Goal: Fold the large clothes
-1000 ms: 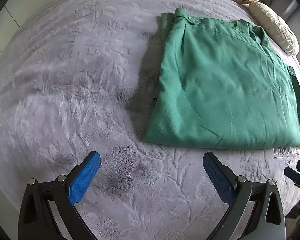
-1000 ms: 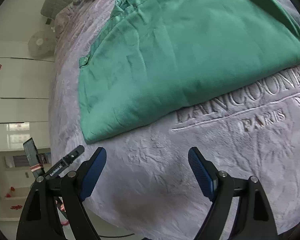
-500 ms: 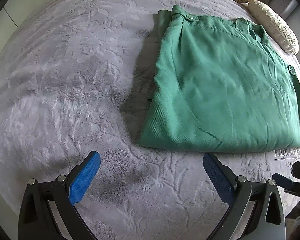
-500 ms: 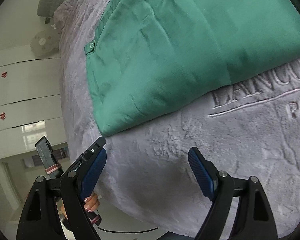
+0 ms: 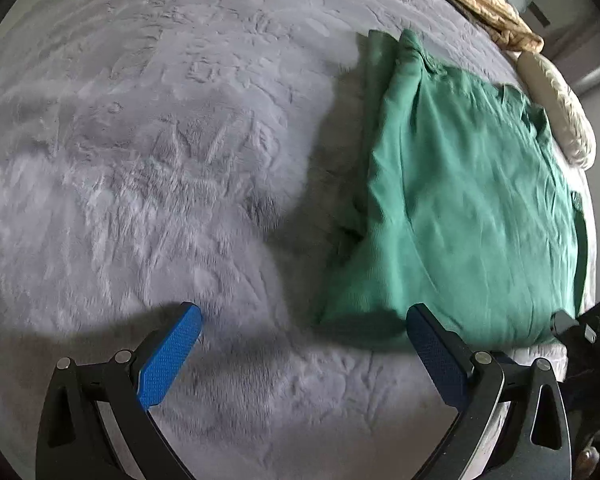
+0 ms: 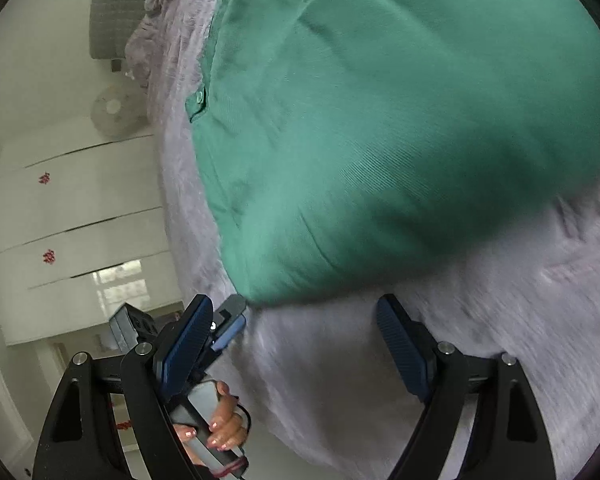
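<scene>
1. Green garment: folded into a rough rectangle, lying flat on the grey blanket, toward the bed's right side in the left wrist view.
2. Near folded edge: just ahead of both grippers, left near corner beside the left gripper.
3. Left gripper: jaws spread wide, nothing between them, hovering over bare blanket.
4. Right gripper: jaws spread wide, empty, at the garment's right near corner by the bed edge.
5. Open room: broad bare blanket left of the garment.
6. Far edge: beige cloth and pillow beyond the garment.
7. Person's hand: gripping the left gripper's handle, below the bed edge.
</scene>
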{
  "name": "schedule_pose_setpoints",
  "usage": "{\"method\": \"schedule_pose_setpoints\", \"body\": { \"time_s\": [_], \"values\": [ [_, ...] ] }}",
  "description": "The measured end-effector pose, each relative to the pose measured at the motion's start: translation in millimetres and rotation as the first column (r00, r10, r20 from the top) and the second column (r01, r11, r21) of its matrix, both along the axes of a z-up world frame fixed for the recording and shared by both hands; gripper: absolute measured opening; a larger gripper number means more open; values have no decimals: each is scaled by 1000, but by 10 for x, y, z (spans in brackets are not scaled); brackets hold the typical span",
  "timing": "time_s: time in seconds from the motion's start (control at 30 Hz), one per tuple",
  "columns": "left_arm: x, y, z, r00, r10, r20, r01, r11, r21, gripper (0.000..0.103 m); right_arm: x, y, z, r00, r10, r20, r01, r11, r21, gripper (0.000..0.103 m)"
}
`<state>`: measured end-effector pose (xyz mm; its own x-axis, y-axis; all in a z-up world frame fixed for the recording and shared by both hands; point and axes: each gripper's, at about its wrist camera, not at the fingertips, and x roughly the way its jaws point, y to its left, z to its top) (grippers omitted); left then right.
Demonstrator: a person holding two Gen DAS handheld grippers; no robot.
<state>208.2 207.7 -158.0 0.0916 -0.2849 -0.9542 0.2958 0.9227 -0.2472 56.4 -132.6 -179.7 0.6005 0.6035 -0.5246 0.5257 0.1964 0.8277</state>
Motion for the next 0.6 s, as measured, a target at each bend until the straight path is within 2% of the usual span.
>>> {"method": "schedule_pose_setpoints", "body": {
  "time_s": [0.17, 0.27, 0.3, 0.33, 0.37, 0.4, 0.43, 0.47, 0.53, 0.6],
  "values": [
    [164, -32, -39, 1000, -3, -3, 3, 998, -59, 103, 298, 102, -113, 999, -24, 49, 23, 1000, 19, 87],
    [238, -68, -89, 999, 20, -37, -24, 995, -100, 103, 358, 133, -156, 997, -65, 46, 64, 998, 18, 87],
    [231, -99, -80, 998, 25, -50, -31, 992, -126, 103, 366, 139, -151, 996, -78, 47, 77, 997, 28, 83],
    [242, -109, -74, 998, 25, -58, -33, 989, -144, 103, 367, 137, -143, 995, -90, 51, 88, 995, 44, 64],
    [277, -109, -68, 997, 24, -69, -35, 984, -172, 103, 356, 124, -131, 994, -91, 55, 88, 994, 62, 50],
    [285, -123, -60, 997, 22, -79, -37, 980, -196, 103, 357, 116, -119, 994, -89, 70, 83, 993, 82, 25],
    [336, -135, -61, 994, 14, -104, -39, 970, -240, 103, 364, 104, -80, 992, -85, 96, 77, 993, 92, 18],
    [381, -128, -65, 992, 3, -127, -38, 960, -278, 103, 365, 81, -15, 989, -81, 127, 69, 993, 93, 16],
    [476, -195, -121, 976, -52, -210, -38, 914, -404, 103, 379, 22, 127, 981, -62, 183, 48, 996, 81, 13],
    [608, -346, -207, 958, -96, -269, -48, 873, -485, 103, 413, -33, 296, 972, -25, 233, 16, 999, 39, 13]
  ]
}}
